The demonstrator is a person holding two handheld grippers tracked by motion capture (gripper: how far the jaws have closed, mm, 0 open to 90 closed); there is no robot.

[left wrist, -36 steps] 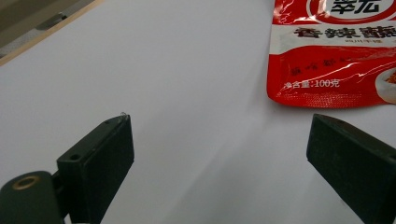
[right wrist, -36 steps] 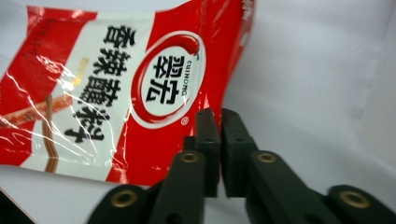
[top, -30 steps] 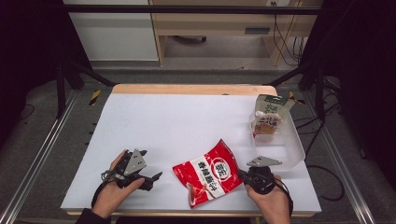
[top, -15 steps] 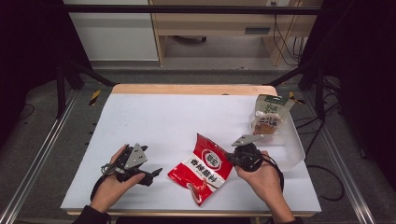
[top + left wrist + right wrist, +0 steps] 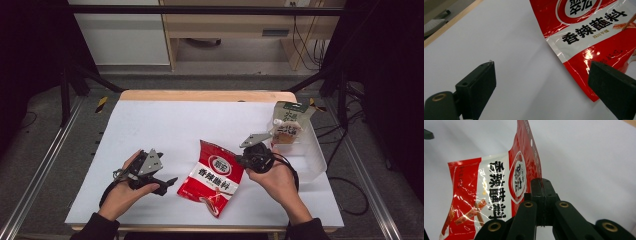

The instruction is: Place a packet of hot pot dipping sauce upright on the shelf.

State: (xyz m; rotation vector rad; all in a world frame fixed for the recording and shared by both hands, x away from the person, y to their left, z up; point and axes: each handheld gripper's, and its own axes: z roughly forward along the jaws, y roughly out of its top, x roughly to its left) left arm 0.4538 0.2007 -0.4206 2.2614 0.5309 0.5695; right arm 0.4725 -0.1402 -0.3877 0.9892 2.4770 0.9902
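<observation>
Clamped together, my right gripper (image 5: pixel 541 187) has its two black jaws pinching the top edge of the red seasoning packet (image 5: pixel 491 195); in the right gripper view the foil seam runs straight down into the line where the pads meet, and the packet's printed face hangs away to the left of the jaws. From the high view I see the right gripper (image 5: pixel 239 161) at the packet's far right corner, lifting that end off the table (image 5: pixel 150 125) while the near end of the red seasoning packet (image 5: pixel 215 177) trails down toward the near edge.

Jaws on my left gripper (image 5: pixel 541 85) stand wide apart with nothing between them. In the left gripper view bare white tabletop fills the gap, and the packet (image 5: pixel 594 37) lies beyond and to the right, its lower red corner just behind the right-hand jaw, not touched by it. Seen from above, the left gripper (image 5: pixel 167 185) sits near the table's near left, its tips pointing right toward the packet and just beside its left edge.

Further out, a clear plastic bin (image 5: pixel 312 155) stands at the right side of the table, with a green-and-white carton (image 5: pixel 289 122) upright at its far end, well behind the right hand (image 5: pixel 275 180).
</observation>
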